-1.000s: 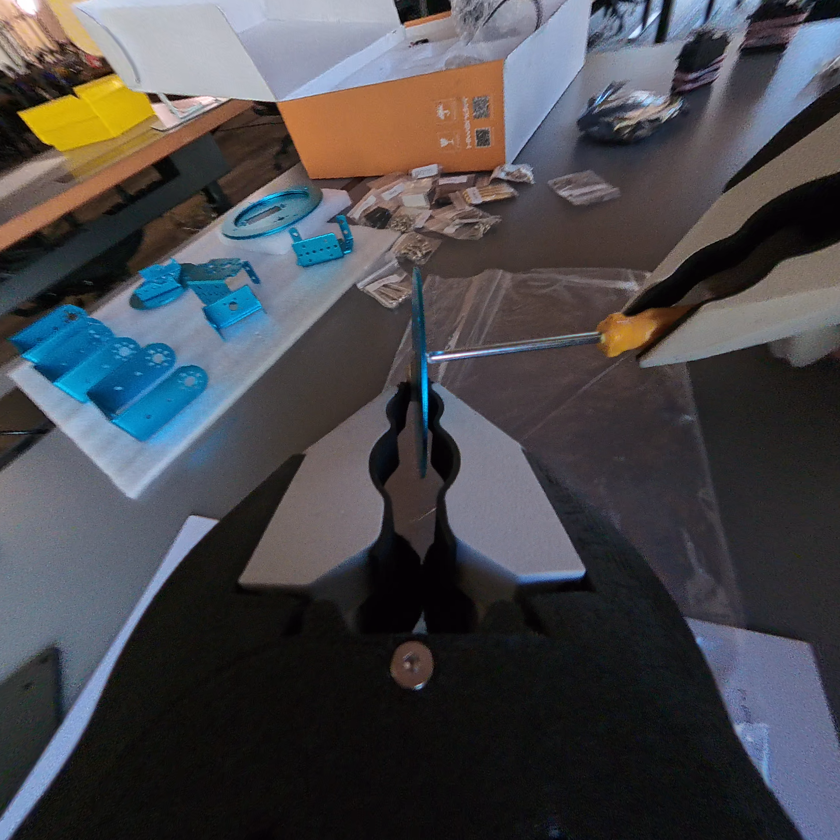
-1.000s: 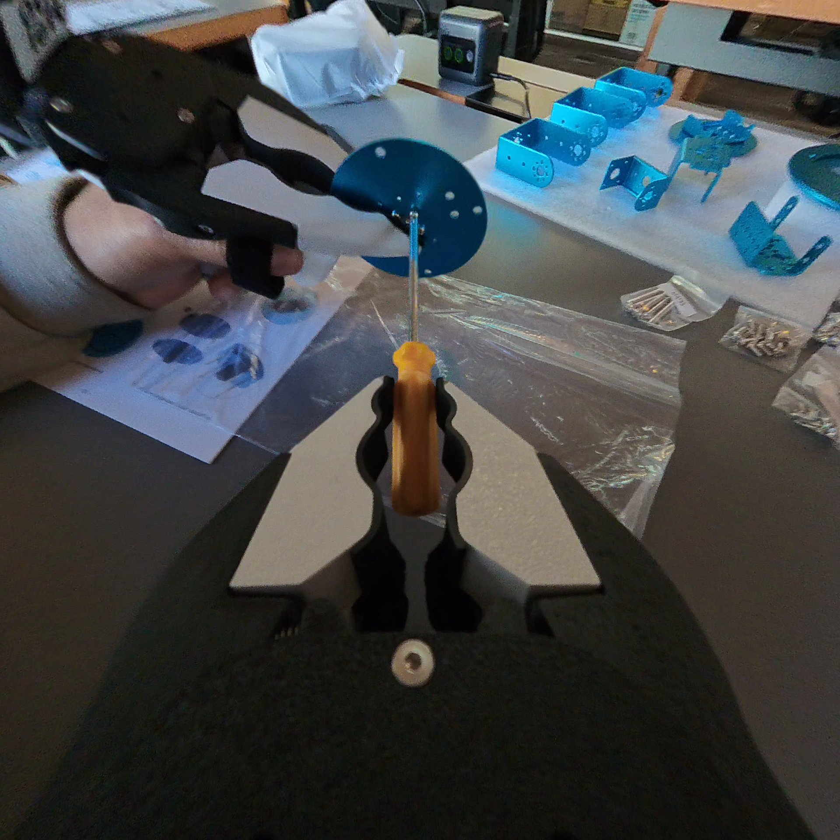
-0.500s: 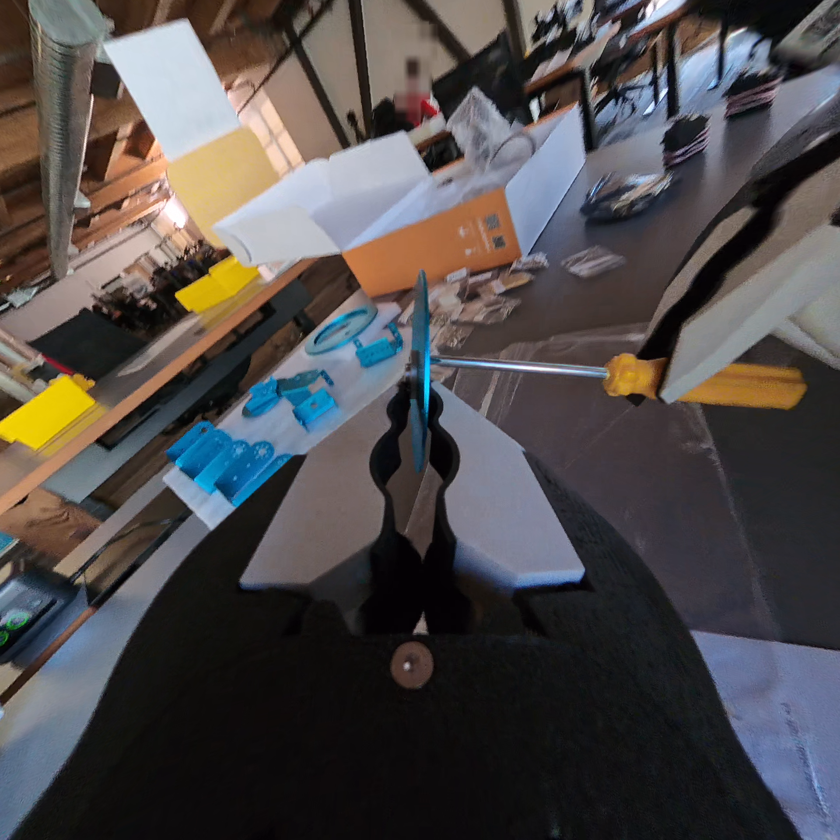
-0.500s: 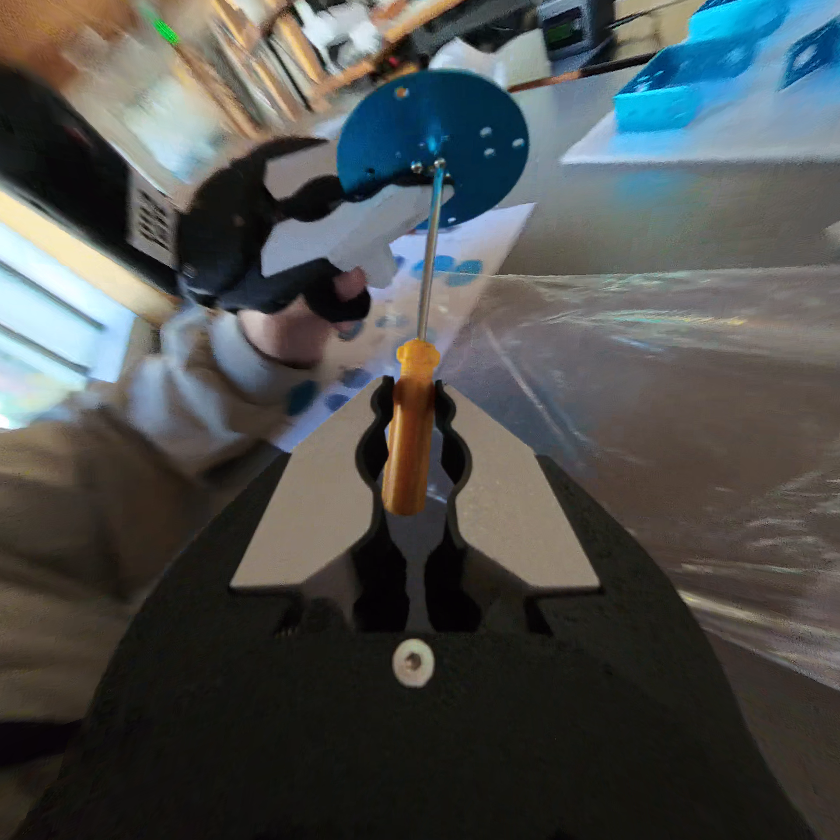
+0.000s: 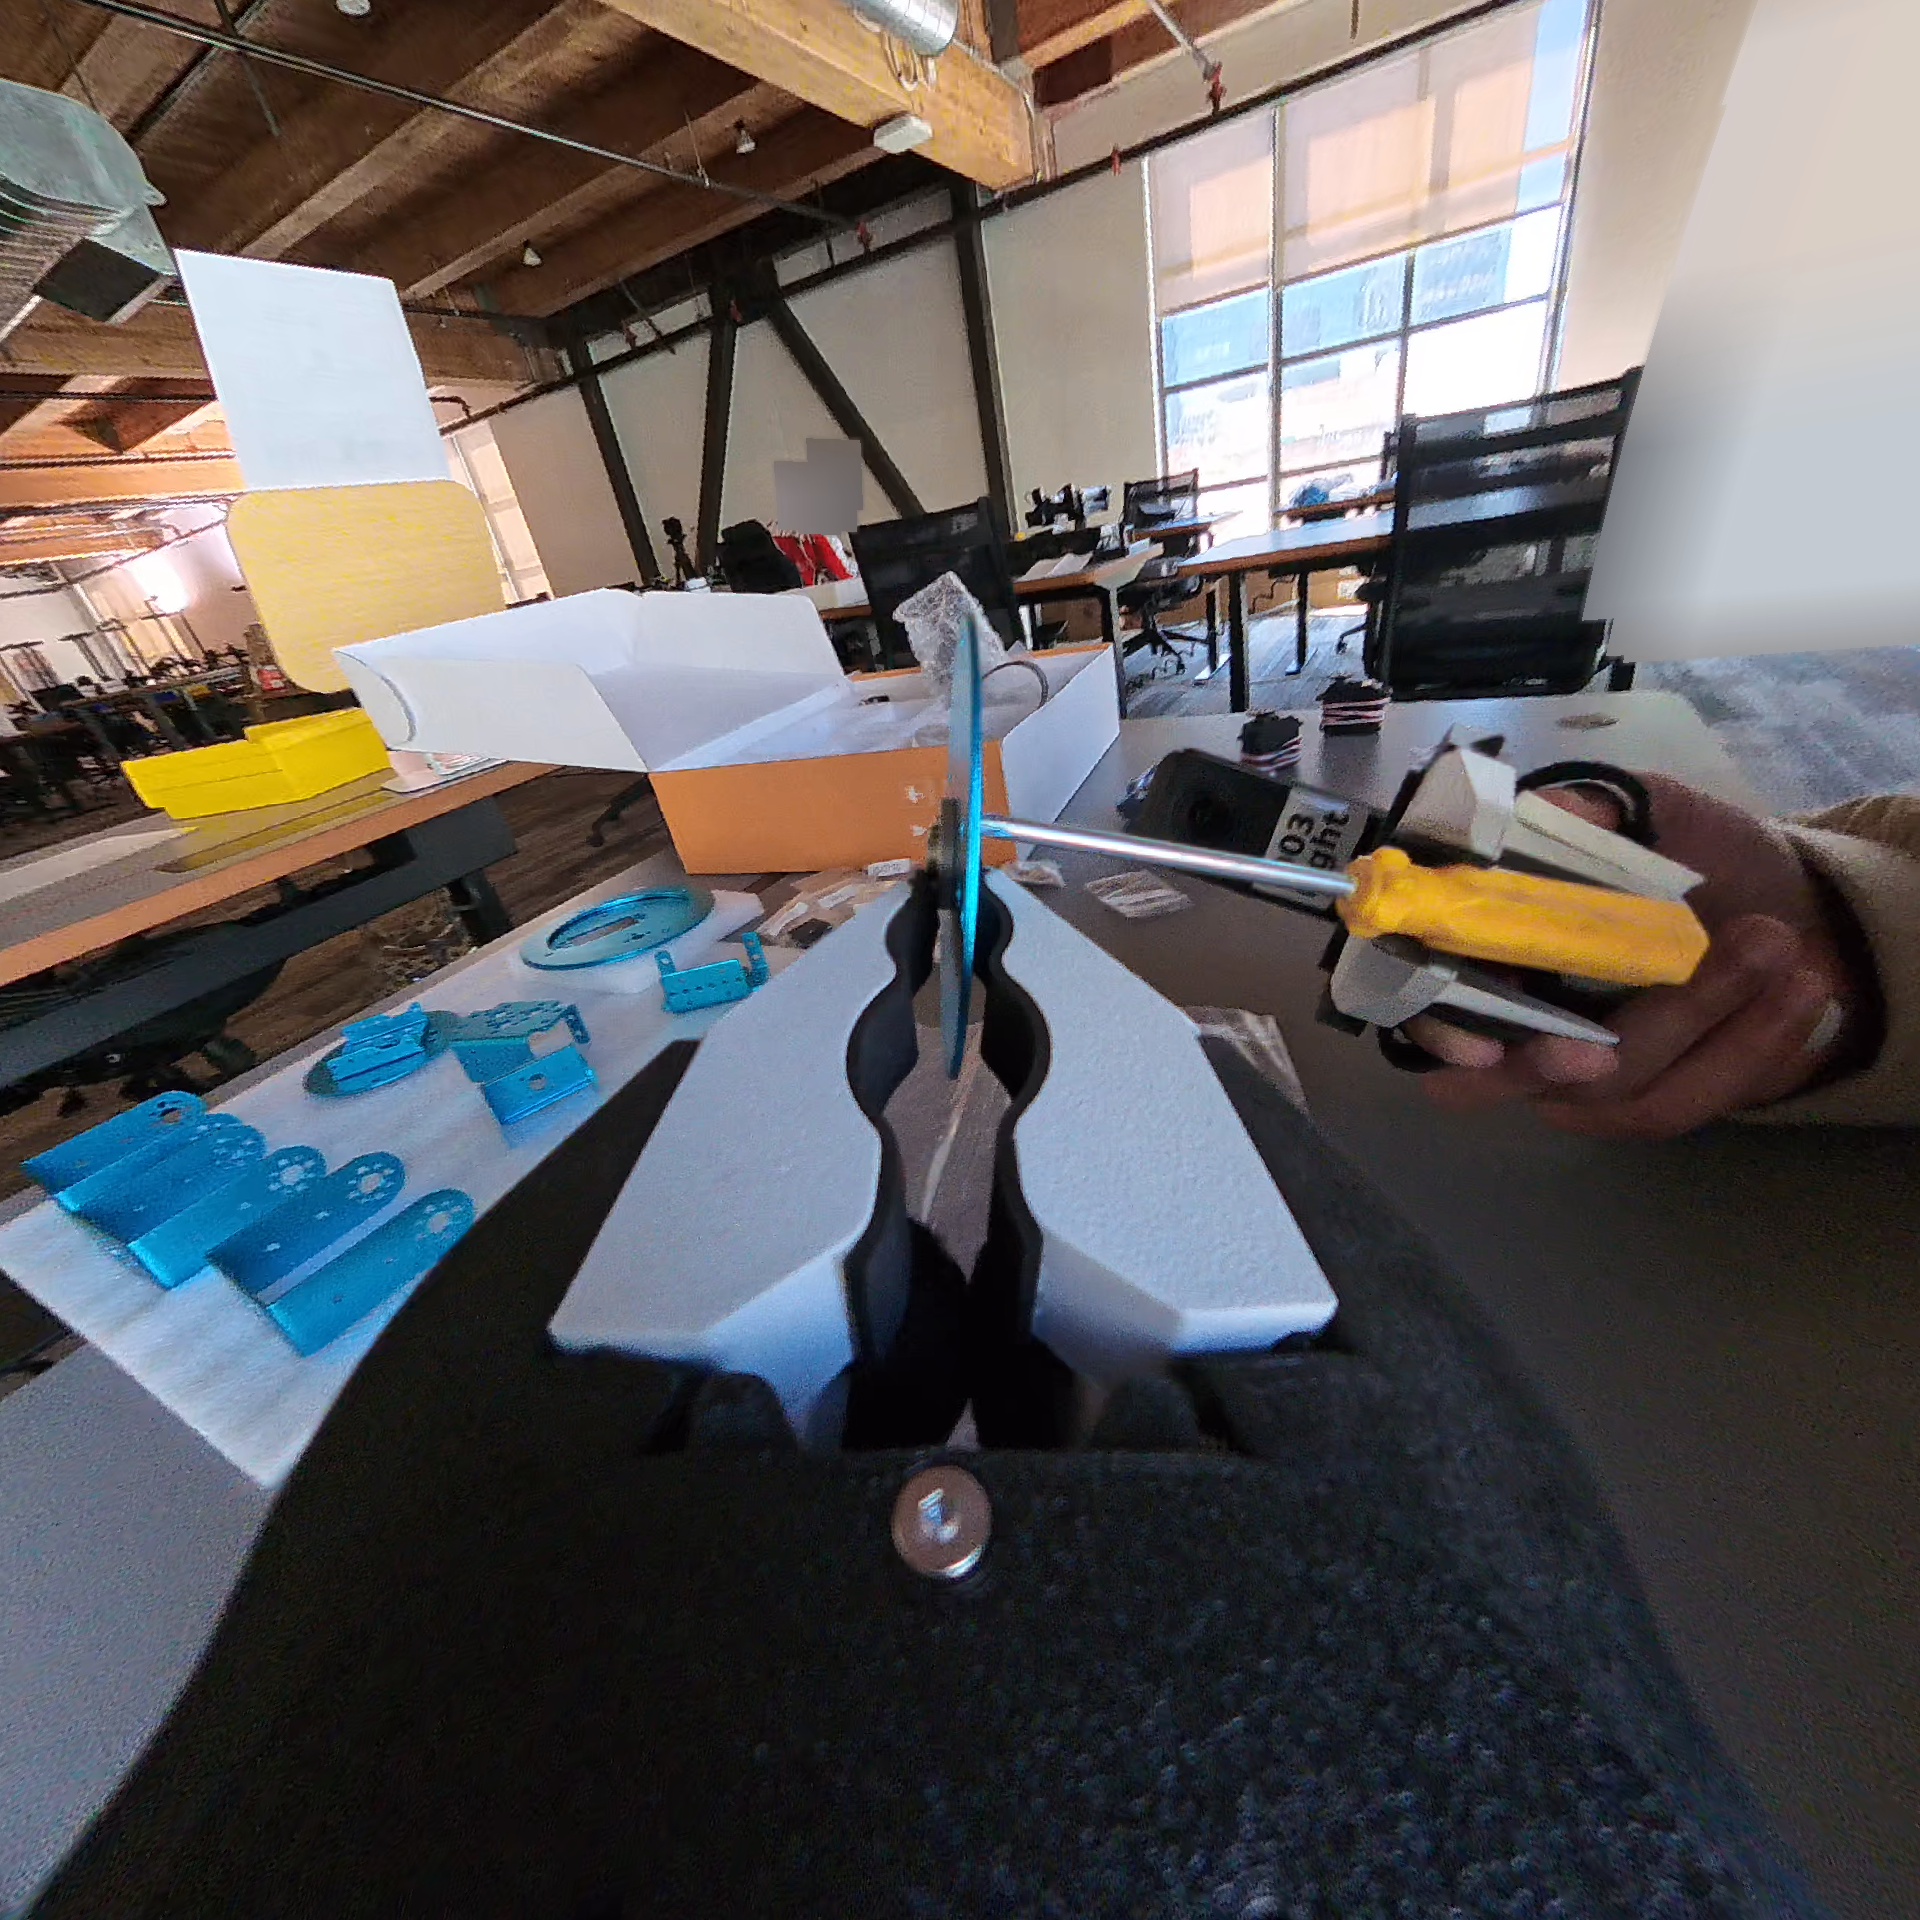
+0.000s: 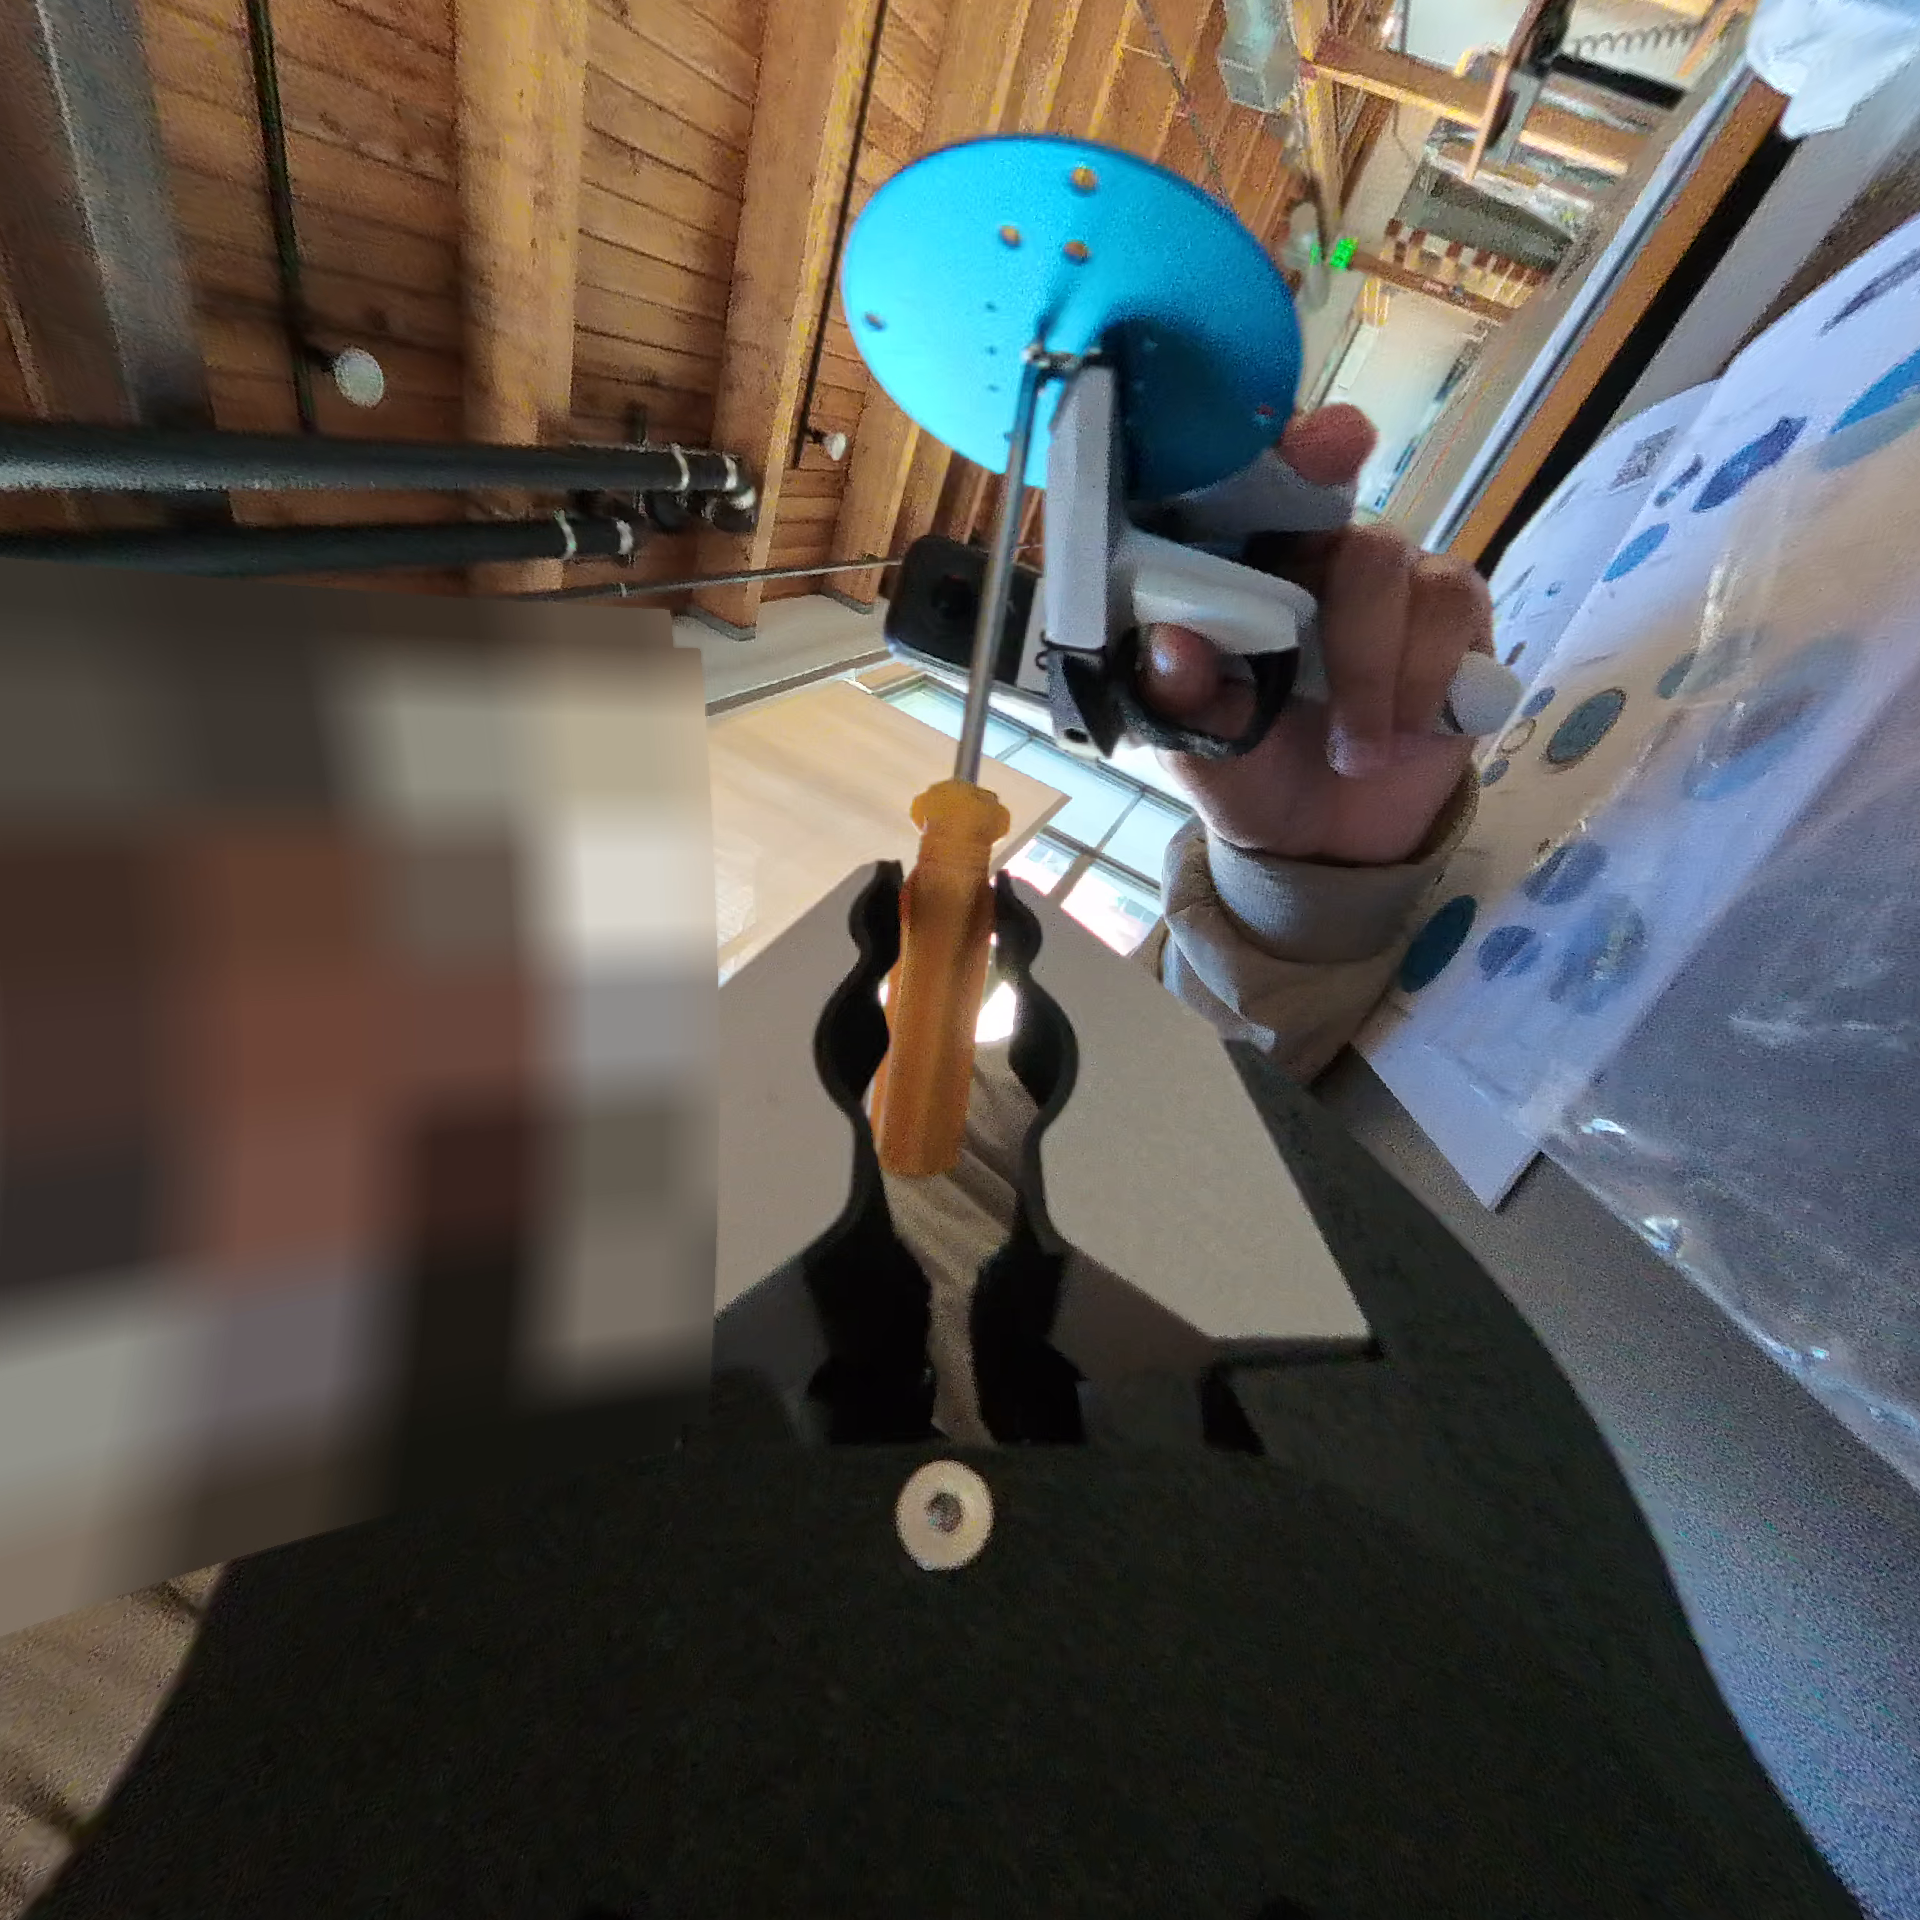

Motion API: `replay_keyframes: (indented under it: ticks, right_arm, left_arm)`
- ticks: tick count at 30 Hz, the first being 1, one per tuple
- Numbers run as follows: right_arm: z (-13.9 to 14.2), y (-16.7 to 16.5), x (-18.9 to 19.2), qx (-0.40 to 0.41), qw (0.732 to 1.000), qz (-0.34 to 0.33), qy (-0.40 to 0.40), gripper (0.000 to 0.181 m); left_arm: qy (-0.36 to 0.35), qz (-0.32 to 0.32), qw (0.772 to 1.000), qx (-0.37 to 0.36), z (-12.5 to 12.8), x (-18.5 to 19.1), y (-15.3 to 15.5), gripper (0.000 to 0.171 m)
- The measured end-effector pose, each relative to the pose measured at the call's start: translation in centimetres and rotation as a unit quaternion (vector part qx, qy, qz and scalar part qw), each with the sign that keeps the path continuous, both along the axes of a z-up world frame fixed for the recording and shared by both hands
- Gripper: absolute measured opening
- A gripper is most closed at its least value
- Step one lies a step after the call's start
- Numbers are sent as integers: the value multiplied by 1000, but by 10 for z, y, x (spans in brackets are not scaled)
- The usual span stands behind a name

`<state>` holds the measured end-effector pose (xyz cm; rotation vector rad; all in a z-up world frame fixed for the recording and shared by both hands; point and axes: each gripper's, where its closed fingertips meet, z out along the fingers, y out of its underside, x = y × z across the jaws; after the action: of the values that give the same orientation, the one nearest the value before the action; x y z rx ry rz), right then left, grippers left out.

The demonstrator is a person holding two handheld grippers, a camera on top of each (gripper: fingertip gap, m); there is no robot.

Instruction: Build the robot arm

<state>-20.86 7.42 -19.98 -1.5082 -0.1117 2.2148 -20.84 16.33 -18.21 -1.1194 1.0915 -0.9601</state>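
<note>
The left gripper (image 5: 961,935) is closed on a round blue metal disc (image 5: 962,831), which it holds on edge, upright, well above the table (image 5: 1558,1299). The right gripper (image 6: 940,935) is closed on the yellow handle of a screwdriver (image 6: 930,997). The steel shaft of the screwdriver runs to the middle of the disc and its tip touches a small screw or hub there; from the right wrist view the flat face of the disc, with several small holes, is turned to the camera. Whether the screw is already tight cannot be told.

As a judgement, the work is in the middle: only this one disc is in hand, and many parts lie unused. On a white foam sheet (image 5: 208,1382) to the left are blue brackets (image 5: 260,1216), other small blue pieces and a blue ring (image 5: 618,925). Small bags of screws (image 5: 1132,891) lie near an open orange and white box (image 5: 821,821). A clear plastic bag (image 6: 1766,1039) and a printed paper sheet (image 6: 1662,582) with blue pictures lie on the table as well.

As for writing, the box carries small white marks and the right gripper has a white label with dark characters; the paper sheet has print too fine to read.
</note>
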Motion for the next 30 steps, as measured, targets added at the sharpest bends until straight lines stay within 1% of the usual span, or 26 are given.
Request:
replay_keyframes:
  ticks: [1, 3, 4, 6, 8, 9, 10, 12, 16, 19, 21, 23, 25, 26, 27, 28, 29, 30]
  right_arm:
    - [-4, 3, -1, -2, 1000, -8, -18, 16]
    - [-15, 12, -1, 37, 991, -64, -108, 16]
    - [-21, 18, 2, 60, 980, -94, -163, 16]
    - [-39, 36, 15, 99, 939, -166, -285, 16]
    - [-55, 45, 23, 136, 892, -199, -382, 17]
    - [-64, 50, 26, 146, 868, -212, -424, 17]
    - [-73, 53, 27, 152, 850, -218, -455, 16]
    - [-86, 55, 26, 169, 819, -222, -501, 16]
    - [-105, 62, 33, 224, 725, -245, -603, 16]
    - [-105, 66, 33, 258, 674, -264, -640, 16]
    - [-105, 72, 36, 277, 628, -283, -670, 15]
    - [-107, 78, 43, 285, 574, -301, -706, 15]
    - [-110, 82, 44, 294, 538, -301, -731, 16]
    - [-110, 83, 44, 295, 527, -301, -738, 15]
    - [-110, 83, 44, 291, 526, -297, -742, 16]
    - [-110, 82, 42, 283, 541, -289, -737, 15]
    - [-109, 81, 40, 271, 568, -279, -725, 15]
    - [-107, 78, 36, 256, 610, -269, -700, 14]
  left_arm:
    - [5, 8, 1000, 5, -1, 0, 2, 6]
    - [18, 24, 1000, 0, -7, 1, 8, 6]
    - [34, 38, 999, -3, -13, 2, 14, 6]
    - [78, 69, 995, 3, -30, 4, 26, 6]
    - [115, 88, 989, 9, -46, 6, 34, 6]
    - [132, 94, 987, 15, -52, 7, 36, 6]
    - [143, 99, 985, 20, -56, 8, 37, 6]
    - [160, 105, 981, 28, -61, 10, 37, 6]
    - [208, 125, 968, 55, -75, 11, 40, 6]
    - [222, 130, 966, 41, -81, 10, 44, 6]
    - [234, 137, 961, 50, -83, 9, 45, 6]
    - [241, 142, 958, 62, -83, 9, 44, 6]
    - [239, 139, 959, 61, -83, 11, 41, 7]
    - [239, 141, 959, 62, -82, 10, 42, 6]
    - [238, 141, 959, 63, -81, 10, 42, 7]
    - [231, 139, 961, 65, -78, 10, 41, 6]
    - [224, 137, 962, 69, -74, 9, 39, 6]
    - [214, 136, 964, 80, -69, 9, 37, 6]
